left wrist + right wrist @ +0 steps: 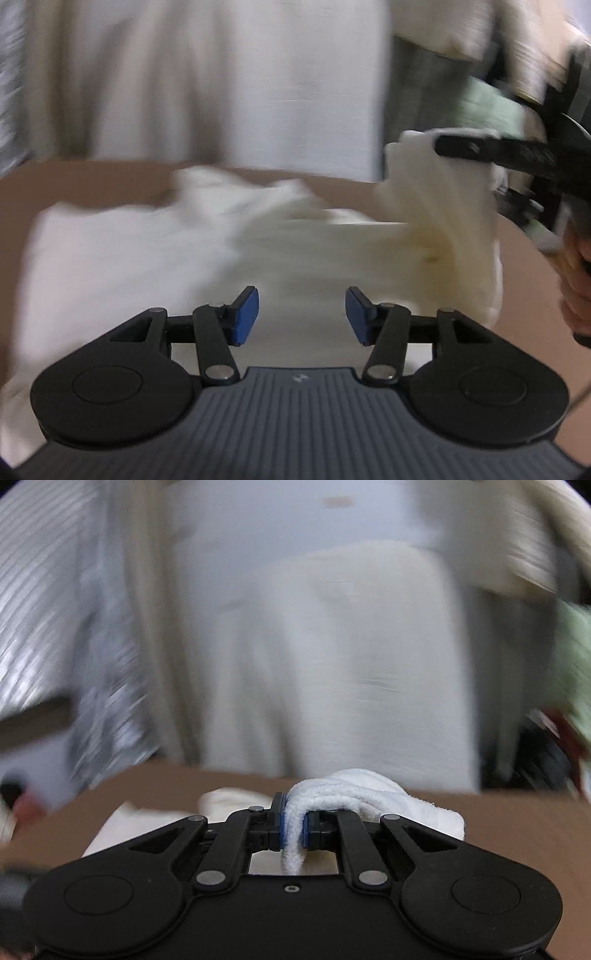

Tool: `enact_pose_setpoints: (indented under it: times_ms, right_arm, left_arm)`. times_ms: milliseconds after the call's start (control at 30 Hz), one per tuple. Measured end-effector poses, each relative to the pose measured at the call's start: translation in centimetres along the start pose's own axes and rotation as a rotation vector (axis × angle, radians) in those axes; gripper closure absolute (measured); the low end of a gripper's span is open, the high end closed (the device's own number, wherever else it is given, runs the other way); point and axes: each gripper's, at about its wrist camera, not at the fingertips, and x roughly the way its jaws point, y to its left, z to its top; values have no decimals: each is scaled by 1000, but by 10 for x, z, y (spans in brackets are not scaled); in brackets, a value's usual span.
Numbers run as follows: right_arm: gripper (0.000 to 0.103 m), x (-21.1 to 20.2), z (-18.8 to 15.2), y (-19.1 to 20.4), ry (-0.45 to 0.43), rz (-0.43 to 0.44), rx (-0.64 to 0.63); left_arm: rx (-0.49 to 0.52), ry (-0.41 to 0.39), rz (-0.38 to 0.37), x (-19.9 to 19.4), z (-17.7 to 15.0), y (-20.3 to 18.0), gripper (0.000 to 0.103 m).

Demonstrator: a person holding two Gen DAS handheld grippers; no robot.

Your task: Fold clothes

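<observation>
No readable writing; right gripper (293,829) pinching white garment (129,258) edge, left gripper (302,314) spread above it.

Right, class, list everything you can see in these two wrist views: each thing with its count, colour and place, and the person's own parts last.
White garment: one, cream-white, spread on the table, one end lifted at the right.
Table: one, brown, under the garment.
Pale fabric backdrop: one, off-white, hanging behind the table; too blurred to tell more.
Green cloth: one, pale green, at the far right behind the table.
Left tool: one, black with blue pads, over the garment; jaws apart, nothing between them.
Right tool: one, black with blue pads; jaws shut on a fold of the white garment.
Hand: one, at the right edge of the left wrist view, holding the right tool.
</observation>
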Motion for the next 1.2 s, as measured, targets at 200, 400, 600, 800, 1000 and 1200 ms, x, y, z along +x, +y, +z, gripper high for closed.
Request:
enact_pose_setpoints:
  times_ms: [200, 400, 600, 800, 1000, 1200]
  right_arm:
    - [54, 88, -62, 80, 357, 46, -154]
    - [48, 38, -99, 41, 324, 100, -92]
    - [36, -5, -94, -1, 261, -56, -162]
    - [35, -20, -116, -38, 322, -154, -180]
    - [35, -17, -136, -64, 366, -209, -157]
    - [35, -10, -143, -70, 425, -114, -132]
  left_arm:
    - [-135, 53, 112, -20, -42, 85, 40]
    - [-176, 4, 63, -5, -37, 92, 40]
    - [-153, -21, -61, 26, -37, 50, 39]
    - [-88, 13, -57, 49, -33, 11, 36]
    - [-5, -43, 7, 58, -24, -11, 22]
    - [-12, 32, -3, 82, -13, -27, 15]
